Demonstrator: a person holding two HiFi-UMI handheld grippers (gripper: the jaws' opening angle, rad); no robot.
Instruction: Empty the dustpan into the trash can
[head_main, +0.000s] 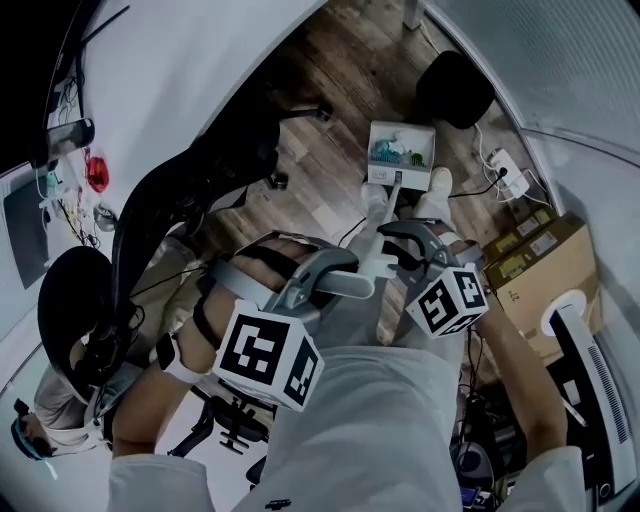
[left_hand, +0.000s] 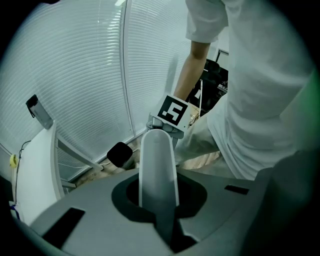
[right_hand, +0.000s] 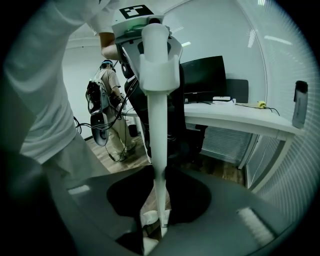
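One white dustpan (head_main: 400, 150) holding teal and pale scraps is at upper centre of the head view, over the wood floor (head_main: 330, 70). Its long handle (head_main: 380, 215) runs down-frame to two tongs. The left tongs (left_hand: 158, 210) are pressed tight on the handle's broad top end. The right tongs (right_hand: 160, 200) pinch the slim shaft lower down. One black trash can (head_main: 455, 88) stands near, upper right of the pan. One cardboard box (head_main: 545, 265) lies at right, and one black office chair (head_main: 190, 190) at left.

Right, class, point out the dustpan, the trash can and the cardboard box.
dustpan (head_main: 381, 176): head view, its white near wall.
trash can (head_main: 455, 88): head view, its dark top.
cardboard box (head_main: 545, 270): head view, its top flap.
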